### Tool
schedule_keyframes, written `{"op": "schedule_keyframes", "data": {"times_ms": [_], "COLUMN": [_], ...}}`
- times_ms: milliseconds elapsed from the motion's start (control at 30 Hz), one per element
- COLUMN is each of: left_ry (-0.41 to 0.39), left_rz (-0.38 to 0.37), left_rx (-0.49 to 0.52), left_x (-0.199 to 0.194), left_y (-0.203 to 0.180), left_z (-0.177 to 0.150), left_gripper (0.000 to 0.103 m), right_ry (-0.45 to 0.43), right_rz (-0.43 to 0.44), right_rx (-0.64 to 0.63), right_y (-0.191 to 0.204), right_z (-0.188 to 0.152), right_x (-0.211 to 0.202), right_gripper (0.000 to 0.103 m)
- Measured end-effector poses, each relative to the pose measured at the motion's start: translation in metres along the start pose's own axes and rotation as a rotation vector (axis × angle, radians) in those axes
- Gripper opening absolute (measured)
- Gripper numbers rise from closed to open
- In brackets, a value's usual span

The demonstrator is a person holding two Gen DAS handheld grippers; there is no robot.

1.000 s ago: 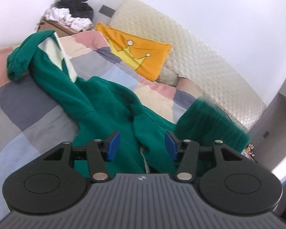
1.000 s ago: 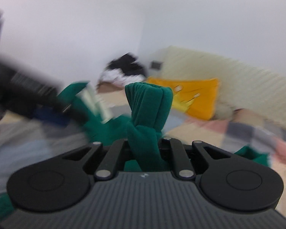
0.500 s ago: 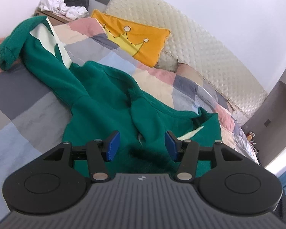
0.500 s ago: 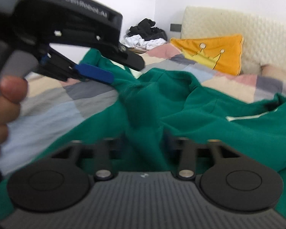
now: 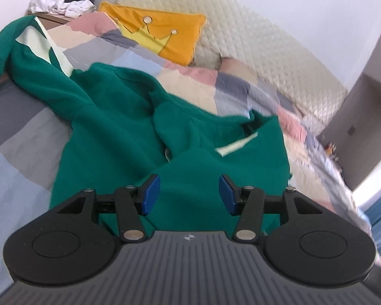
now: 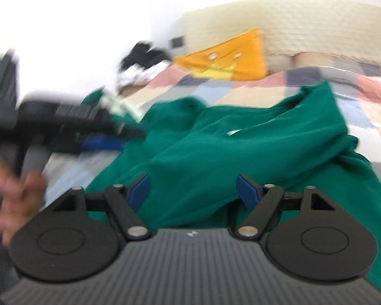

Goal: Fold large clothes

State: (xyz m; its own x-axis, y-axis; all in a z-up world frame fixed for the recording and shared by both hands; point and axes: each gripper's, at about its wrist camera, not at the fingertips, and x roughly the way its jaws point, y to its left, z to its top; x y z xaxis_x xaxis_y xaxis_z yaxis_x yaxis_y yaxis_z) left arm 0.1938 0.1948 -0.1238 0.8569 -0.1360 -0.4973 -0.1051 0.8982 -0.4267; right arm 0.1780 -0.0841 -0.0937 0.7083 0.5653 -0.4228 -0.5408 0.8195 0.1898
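Observation:
A large green hoodie (image 5: 114,137) with pale cream panels lies spread and rumpled on a patchwork bedspread (image 5: 20,137). One sleeve stretches to the far left; the right side is folded over the body. My left gripper (image 5: 188,194) is open and empty, just above the near hem. My right gripper (image 6: 193,190) is open and empty over the green fabric (image 6: 241,147). The left gripper shows blurred in the right wrist view (image 6: 101,142), held by a hand.
An orange crown pillow (image 5: 165,35) leans on the quilted cream headboard (image 5: 254,43). A pile of black and white clothes (image 5: 63,0) sits at the far corner. The bed's right edge (image 5: 343,190) drops off near a doorway.
My right gripper let go of the green sleeve it held and has opened. The sleeve now lies folded over the hoodie. My left gripper stayed open and shifted slightly.

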Motion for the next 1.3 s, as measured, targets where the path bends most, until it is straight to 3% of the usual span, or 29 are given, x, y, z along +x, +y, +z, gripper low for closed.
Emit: {"op": "schedule_keyframes", "data": {"times_ms": [133, 233, 433, 667, 800, 1000, 1133, 1300], "left_ry": [0.032, 0.050, 0.068, 0.154, 0.160, 0.097, 0.021, -0.007], "left_rz": [0.026, 0.054, 0.121, 0.224, 0.273, 0.236, 0.227, 0.196], "left_rx": [0.044, 0.073, 0.138, 0.206, 0.269, 0.216, 0.249, 0.240], "left_x": [0.012, 0.020, 0.034, 0.062, 0.073, 0.055, 0.025, -0.016], "left_y": [-0.011, -0.015, -0.017, -0.015, -0.022, -0.022, -0.033, -0.036], "left_z": [-0.011, -0.016, -0.022, -0.037, -0.046, -0.043, -0.035, -0.014], "left_gripper": [0.056, 0.056, 0.052, 0.052, 0.053, 0.053, 0.056, 0.060], "right_ry": [-0.059, -0.074, -0.058, 0.045, 0.062, 0.038, -0.012, -0.068], "right_rz": [-0.050, -0.077, -0.073, -0.055, -0.054, -0.048, -0.031, -0.013], "right_rx": [0.156, 0.178, 0.123, 0.059, 0.069, 0.105, 0.121, 0.135], "right_y": [-0.025, -0.035, -0.038, -0.045, -0.046, -0.045, -0.037, -0.024], "right_z": [0.003, -0.001, -0.005, -0.020, -0.020, -0.016, -0.008, -0.003], "right_x": [0.015, 0.026, 0.046, 0.073, 0.076, 0.062, 0.036, 0.002], "right_gripper": [0.052, 0.042, 0.041, 0.041, 0.041, 0.041, 0.041, 0.041]}}
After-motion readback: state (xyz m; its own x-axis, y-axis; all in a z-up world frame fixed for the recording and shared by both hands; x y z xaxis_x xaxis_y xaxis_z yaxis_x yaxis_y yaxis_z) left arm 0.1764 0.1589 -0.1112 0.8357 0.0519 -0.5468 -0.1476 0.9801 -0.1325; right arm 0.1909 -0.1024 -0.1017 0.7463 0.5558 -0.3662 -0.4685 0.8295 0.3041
